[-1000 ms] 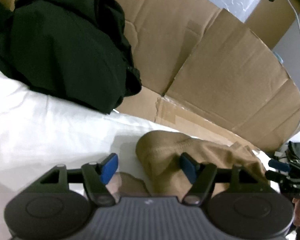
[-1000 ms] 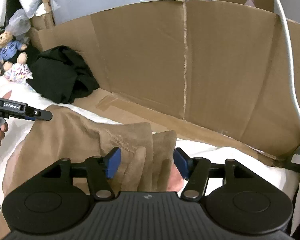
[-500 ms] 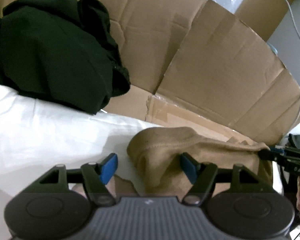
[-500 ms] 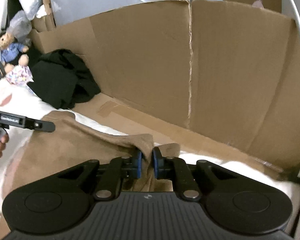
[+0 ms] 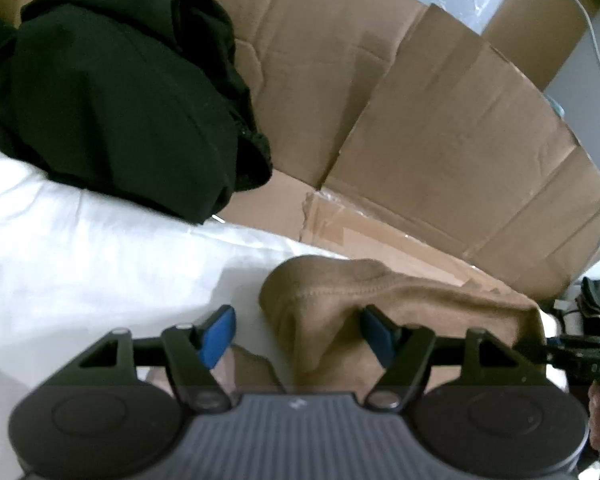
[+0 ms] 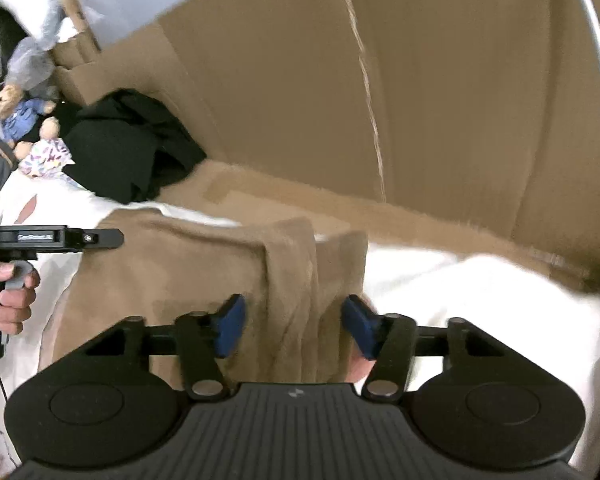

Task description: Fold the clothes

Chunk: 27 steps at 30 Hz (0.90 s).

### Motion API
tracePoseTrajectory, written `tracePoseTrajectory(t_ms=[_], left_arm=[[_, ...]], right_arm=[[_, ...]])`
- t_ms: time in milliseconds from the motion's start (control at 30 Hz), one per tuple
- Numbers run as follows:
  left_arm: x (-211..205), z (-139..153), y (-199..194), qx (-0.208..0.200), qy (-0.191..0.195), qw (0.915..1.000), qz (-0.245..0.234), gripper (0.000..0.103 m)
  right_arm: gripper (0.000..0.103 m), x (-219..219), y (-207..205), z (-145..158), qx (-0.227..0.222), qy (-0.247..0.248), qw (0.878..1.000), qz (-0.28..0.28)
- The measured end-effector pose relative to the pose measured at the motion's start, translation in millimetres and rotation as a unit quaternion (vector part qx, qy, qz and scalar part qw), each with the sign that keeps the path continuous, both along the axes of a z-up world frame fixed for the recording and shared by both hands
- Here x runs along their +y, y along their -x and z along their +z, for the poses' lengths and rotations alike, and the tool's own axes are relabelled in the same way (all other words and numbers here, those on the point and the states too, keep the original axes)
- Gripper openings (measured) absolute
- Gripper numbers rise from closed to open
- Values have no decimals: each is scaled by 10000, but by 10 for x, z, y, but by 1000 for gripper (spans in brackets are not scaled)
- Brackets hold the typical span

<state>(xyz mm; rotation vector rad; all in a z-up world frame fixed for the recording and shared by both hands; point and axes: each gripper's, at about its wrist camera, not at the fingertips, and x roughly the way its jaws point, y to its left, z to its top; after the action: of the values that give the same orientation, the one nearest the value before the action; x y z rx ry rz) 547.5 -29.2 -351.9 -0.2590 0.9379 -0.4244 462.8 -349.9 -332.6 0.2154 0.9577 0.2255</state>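
A tan garment (image 6: pixel 188 264) lies spread on the white bedsheet (image 6: pixel 480 292), with a bunched fold (image 6: pixel 296 280) at its right side. My right gripper (image 6: pixel 292 326) is open, its blue pads on either side of that fold. In the left wrist view the garment's rounded tan corner (image 5: pixel 320 304) sits between the blue pads of my open left gripper (image 5: pixel 298 334). The left gripper (image 6: pixel 60 238) also shows at the left of the right wrist view, held by a hand (image 6: pixel 14 292). The right gripper's tip (image 5: pixel 576 354) reaches the cloth's far end.
A heap of black clothes (image 5: pixel 112 96) lies at the back left on the sheet (image 5: pixel 80 260). Brown cardboard walls (image 5: pixel 440 132) close off the far side. Stuffed toys (image 6: pixel 24 112) sit at the far left. A white cable (image 6: pixel 596 36) hangs at the right.
My right gripper shut on the tan fold half a second ago and has now opened again, with the fold lying between its pads. The left gripper stayed open over the corner.
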Motion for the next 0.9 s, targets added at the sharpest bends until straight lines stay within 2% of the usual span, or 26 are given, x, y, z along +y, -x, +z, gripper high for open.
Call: tracePoseTrajectory(t_ms=[200, 300, 367, 433, 567, 733, 767, 800, 833, 900], left_arm=[[35, -3, 18, -7, 20, 10000, 74, 72], [57, -20, 20, -7, 65, 9999, 145, 66], [55, -36, 13, 18, 104, 9999, 94, 49], [50, -48, 10, 28, 124, 9999, 46, 38], [44, -45, 27, -47, 94, 9999, 39, 24], [81, -42, 53, -83, 170, 9997, 142, 26], [86, -40, 59, -89, 179, 9997, 157, 31], [91, -38, 64, -95, 189, 9996, 172, 32], [96, -36, 69, -101, 198, 9996, 188, 40], [106, -32, 80, -114, 217, 9995, 218, 51]], right_arm=[[38, -118, 3, 61, -292, -528, 9980, -207], [38, -216, -46, 92, -416, -934, 9940, -378], [38, -258, -129, 81, -380, -1099, 9920, -493], [38, -277, -230, 63, -311, -1148, 9913, -563], [38, -249, -450, -13, -57, -1115, 9916, -651], [38, -147, -619, -128, 308, -936, 9929, -662], [38, -118, -645, -158, 387, -865, 9934, -642], [38, -91, -646, -180, 437, -820, 9939, -592], [37, -65, -647, -202, 487, -775, 9943, -542], [23, -33, -635, -213, 493, -664, 9955, -454]])
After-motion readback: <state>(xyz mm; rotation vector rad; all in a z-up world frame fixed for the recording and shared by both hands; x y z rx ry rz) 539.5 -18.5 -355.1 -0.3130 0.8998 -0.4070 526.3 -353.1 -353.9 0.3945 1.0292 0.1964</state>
